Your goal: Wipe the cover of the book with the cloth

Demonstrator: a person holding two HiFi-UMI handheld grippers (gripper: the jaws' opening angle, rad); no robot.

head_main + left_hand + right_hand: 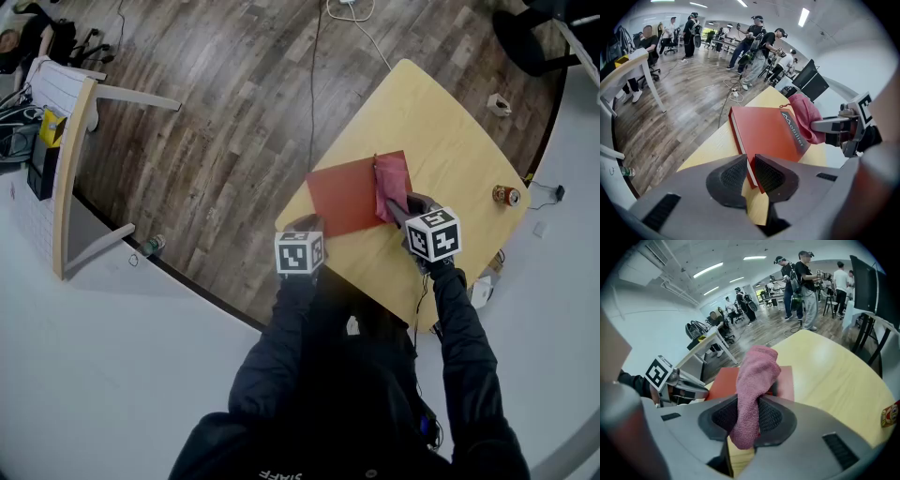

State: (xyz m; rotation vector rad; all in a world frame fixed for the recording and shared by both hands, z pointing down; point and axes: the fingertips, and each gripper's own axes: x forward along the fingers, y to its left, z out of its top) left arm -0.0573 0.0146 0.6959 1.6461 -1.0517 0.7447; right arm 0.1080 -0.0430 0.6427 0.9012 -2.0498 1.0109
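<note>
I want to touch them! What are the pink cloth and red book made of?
The fuzzy pink cloth looks like soft terry or microfibre: nubbly surface, drooping folds. The flat red book seems to have a stiff, smooth matte cover, probably coated card, with pale paper edges.

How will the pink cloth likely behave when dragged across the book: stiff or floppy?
Probably floppy: the pink cloth bunches and folds over in the right gripper. Its fuzzy weave likely grips rather than slips. The red book should hold, its corner pinched by the left gripper.
</note>
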